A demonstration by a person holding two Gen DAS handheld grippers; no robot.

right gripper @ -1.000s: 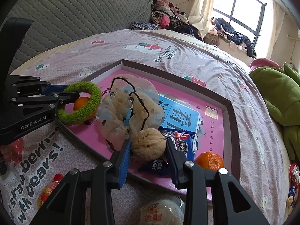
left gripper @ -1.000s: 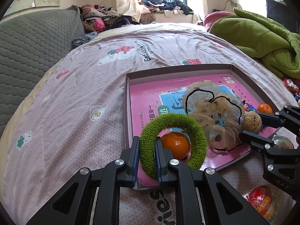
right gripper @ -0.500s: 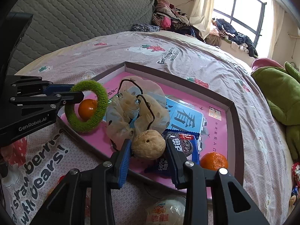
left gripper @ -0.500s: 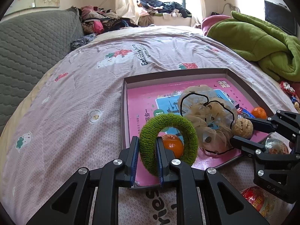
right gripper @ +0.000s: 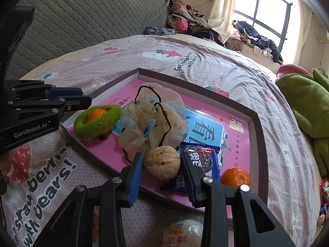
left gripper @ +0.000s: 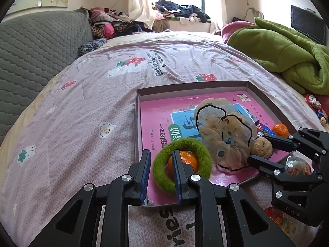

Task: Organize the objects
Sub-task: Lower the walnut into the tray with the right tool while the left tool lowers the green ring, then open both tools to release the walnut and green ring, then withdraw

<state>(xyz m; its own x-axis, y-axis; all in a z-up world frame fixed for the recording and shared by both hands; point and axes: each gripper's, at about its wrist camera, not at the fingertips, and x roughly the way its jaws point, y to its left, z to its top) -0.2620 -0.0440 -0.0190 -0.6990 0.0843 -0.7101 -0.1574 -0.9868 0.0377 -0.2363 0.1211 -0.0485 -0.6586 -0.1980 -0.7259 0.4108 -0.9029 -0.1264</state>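
Note:
A shallow box (left gripper: 191,86) with a pink book inside lies on the bed. My left gripper (left gripper: 160,160) has opened around the rim of a green fuzzy hair ring (left gripper: 162,179), which lies in the box's near left corner around an orange (left gripper: 188,160). The ring also shows in the right wrist view (right gripper: 82,126). My right gripper (right gripper: 161,162) is shut on a walnut (right gripper: 162,164) and holds it over the box's near edge. A beige scrunchie (right gripper: 156,121), a blue cookie packet (right gripper: 203,160) and a second orange (right gripper: 235,178) lie in the box.
A wrapped white snack (right gripper: 185,232) and a red wrapped snack (left gripper: 277,220) lie on the bedspread near the box. A green blanket (left gripper: 287,55) is piled at the right. A grey headboard (left gripper: 30,49) stands at the left. Clothes are heaped by the window.
My left jaws have parted and the green ring has tipped from upright to lying flat around the orange. The right gripper still holds the walnut, shifted slightly.

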